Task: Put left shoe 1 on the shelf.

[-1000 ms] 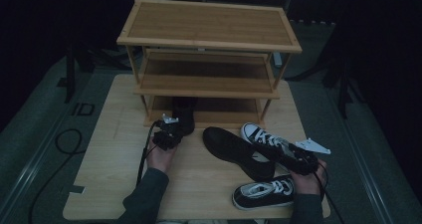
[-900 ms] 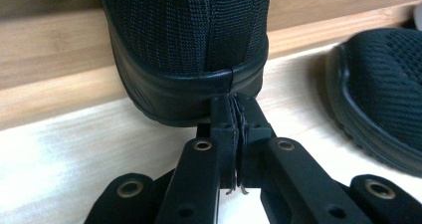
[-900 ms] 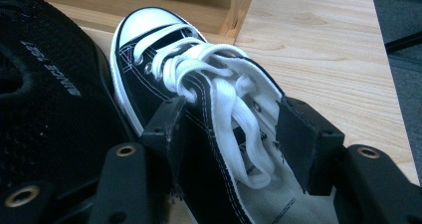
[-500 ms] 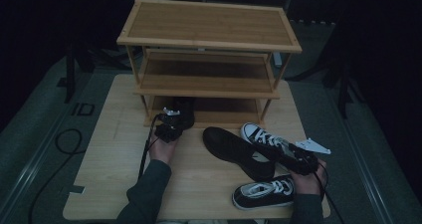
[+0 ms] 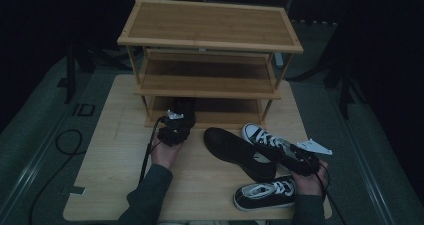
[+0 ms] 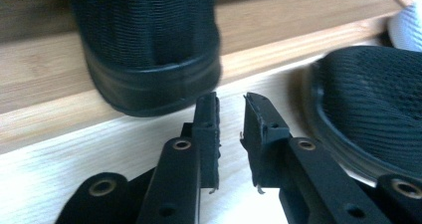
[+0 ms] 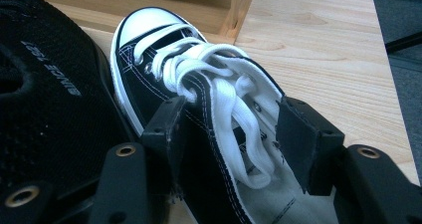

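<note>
I see a pale bamboo-toned counter (image 5: 115,175) with fine wood grain, and at 12 o'clock a three-tier shelf (image 5: 210,22) in the same warm tan. The sneaker (image 7: 199,109) between my right hand-held gripper's (image 7: 229,134) black jaws is black canvas — white toe cap, white laces, white stitching. Its mate (image 5: 265,194) at 5 o'clock matches. The mesh shoe (image 5: 237,152) beside them is all black with pale lettering; another black mesh shoe (image 6: 149,45) sits at 11 o'clock. My left hand-held gripper (image 6: 231,129) is black too.
</note>
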A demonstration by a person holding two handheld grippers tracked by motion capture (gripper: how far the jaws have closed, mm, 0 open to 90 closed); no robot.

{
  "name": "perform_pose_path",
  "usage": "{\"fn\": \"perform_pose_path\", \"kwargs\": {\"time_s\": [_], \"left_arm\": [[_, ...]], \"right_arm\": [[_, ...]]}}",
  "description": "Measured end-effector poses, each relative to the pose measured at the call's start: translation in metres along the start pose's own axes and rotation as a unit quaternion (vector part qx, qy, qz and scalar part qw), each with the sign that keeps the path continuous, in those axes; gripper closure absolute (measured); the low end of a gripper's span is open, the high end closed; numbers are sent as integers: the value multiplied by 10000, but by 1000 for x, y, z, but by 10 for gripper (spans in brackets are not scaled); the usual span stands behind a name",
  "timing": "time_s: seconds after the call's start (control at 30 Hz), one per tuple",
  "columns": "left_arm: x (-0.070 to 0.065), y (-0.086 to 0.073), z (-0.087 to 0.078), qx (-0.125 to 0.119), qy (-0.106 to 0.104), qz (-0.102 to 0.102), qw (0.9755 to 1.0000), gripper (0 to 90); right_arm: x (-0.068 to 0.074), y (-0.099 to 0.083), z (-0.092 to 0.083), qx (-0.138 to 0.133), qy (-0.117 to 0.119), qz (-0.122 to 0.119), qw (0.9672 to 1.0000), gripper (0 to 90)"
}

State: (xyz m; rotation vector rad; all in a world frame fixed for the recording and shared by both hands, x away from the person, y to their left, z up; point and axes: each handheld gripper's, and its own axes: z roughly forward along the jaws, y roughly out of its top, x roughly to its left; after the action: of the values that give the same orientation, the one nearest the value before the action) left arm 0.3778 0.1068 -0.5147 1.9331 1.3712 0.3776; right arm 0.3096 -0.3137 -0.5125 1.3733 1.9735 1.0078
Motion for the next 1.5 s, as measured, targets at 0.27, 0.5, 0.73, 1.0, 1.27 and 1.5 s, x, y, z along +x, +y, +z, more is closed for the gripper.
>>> {"fn": "perform_pose_path", "kwargs": {"time_s": [0.27,0.5,0.73,1.0,1.27,1.5], "left_arm": [[-13,-6,-8,-23,-213,162,9996,709],[-27,-10,-11,20,-422,311,9986,710],[-45,-15,-6,172,-576,555,9967,772],[-63,-24,1,321,-730,742,9940,847],[-78,-31,7,515,-927,949,9898,900],[-102,-39,19,727,-1163,1190,9834,900]], "right_arm": [[0,0,0,0,0,-2,10000,451],[0,0,0,-1,-3,-1,10000,451],[0,0,0,0,-1,-1,10000,452],[0,0,0,2,0,-3,10000,452],[0,0,0,3,-2,-4,10000,452],[0,0,0,5,-3,-9,10000,452]]}}
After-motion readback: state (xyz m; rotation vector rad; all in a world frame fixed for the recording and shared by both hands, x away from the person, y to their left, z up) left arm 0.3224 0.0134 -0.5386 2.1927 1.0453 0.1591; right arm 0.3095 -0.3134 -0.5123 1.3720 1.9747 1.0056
